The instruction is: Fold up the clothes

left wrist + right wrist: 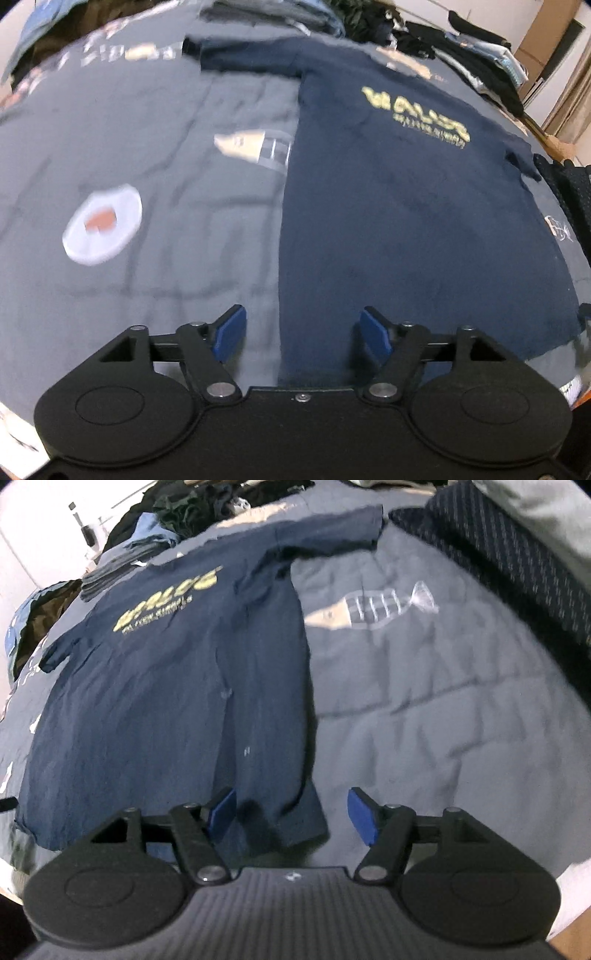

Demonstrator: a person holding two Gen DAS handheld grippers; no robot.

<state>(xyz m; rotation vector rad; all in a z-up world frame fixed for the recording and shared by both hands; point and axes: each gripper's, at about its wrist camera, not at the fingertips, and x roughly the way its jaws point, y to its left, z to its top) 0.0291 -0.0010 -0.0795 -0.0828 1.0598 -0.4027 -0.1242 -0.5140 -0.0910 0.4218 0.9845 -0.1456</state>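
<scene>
A navy T-shirt (399,206) with yellow lettering lies flat and spread out on a grey quilt (147,184). It also shows in the right wrist view (166,686). My left gripper (301,328) is open and empty, hovering over the shirt's bottom left hem corner. My right gripper (291,812) is open and empty, hovering over the shirt's bottom right hem corner. Both have blue pads (231,332) spread wide apart.
The quilt (443,709) carries a printed fish (373,605) and a white round print (101,230). Piles of dark and blue clothes (461,48) lie beyond the shirt, also in the right wrist view (177,513). A dark patterned cloth (509,561) lies at the right.
</scene>
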